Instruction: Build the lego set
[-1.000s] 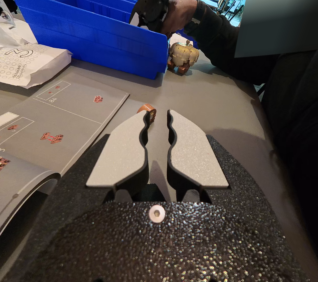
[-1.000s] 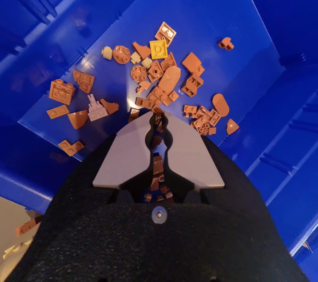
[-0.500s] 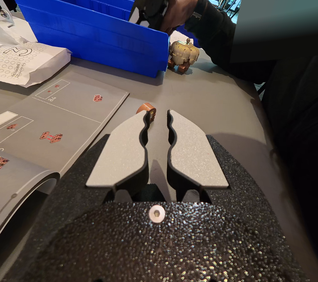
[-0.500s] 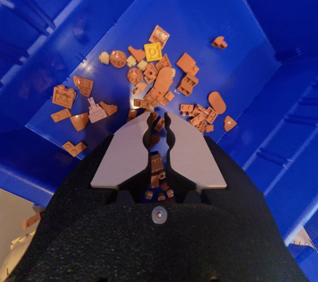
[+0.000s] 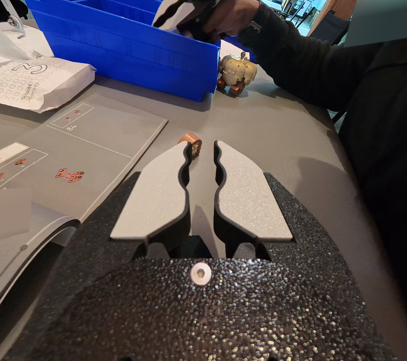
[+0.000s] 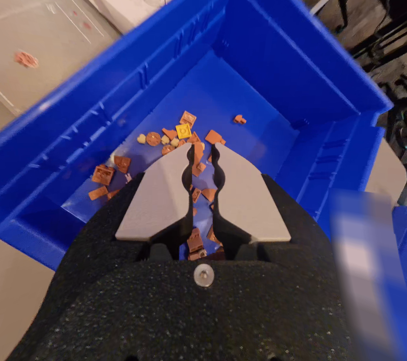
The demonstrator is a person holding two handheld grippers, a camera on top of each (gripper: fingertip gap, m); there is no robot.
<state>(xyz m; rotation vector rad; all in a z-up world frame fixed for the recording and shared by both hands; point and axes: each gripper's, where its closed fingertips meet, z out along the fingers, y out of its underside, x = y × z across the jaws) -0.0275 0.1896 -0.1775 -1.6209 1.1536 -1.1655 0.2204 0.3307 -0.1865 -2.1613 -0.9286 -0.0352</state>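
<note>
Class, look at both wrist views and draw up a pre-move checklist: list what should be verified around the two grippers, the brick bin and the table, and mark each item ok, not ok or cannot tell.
1. Left gripper jaws apart, nothing gripped: ok.
2. Small brown round piece rests on the table at the left fingertip, right pad apart from it: ok.
3. Right gripper open, above the blue bin: ok.
4. Right pads carry no brick: cannot tell; loose brown bricks show between them, view blurred.
5. Yellow plate lies uncovered in the bin: ok.
6. Tan model stands beside the bin: ok.
</note>
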